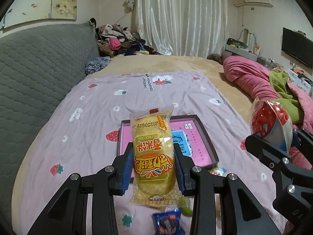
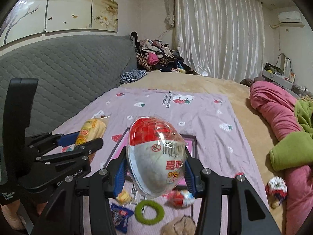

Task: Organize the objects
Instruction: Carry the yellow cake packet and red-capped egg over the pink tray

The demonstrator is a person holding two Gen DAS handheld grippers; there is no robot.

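Observation:
My left gripper [image 1: 154, 156] is shut on a yellow rice-cake packet [image 1: 153, 150], held upright above the bed. My right gripper [image 2: 155, 168] is shut on a red and white wrapped egg-shaped snack [image 2: 156, 154], also held in the air. In the left wrist view the egg snack [image 1: 270, 121] and the right gripper [image 1: 279, 154] show at the right edge. In the right wrist view the left gripper [image 2: 78, 143] with the yellow packet [image 2: 92, 131] shows at the left. Below both lies a shallow box [image 1: 205, 135] with a pink inside and a dark rim [image 2: 192, 145].
A lilac strawberry-print sheet [image 1: 156, 94] covers the bed. On it near me lie a blue snack packet [image 2: 119, 217], a green ring [image 2: 147, 212], a smaller red-white egg [image 2: 181, 197], a brown fuzzy thing [image 2: 180, 227] and a small yellow piece [image 2: 123, 196]. A pink quilt [image 2: 273, 113] lies to the right, a grey headboard [image 1: 39, 62] to the left.

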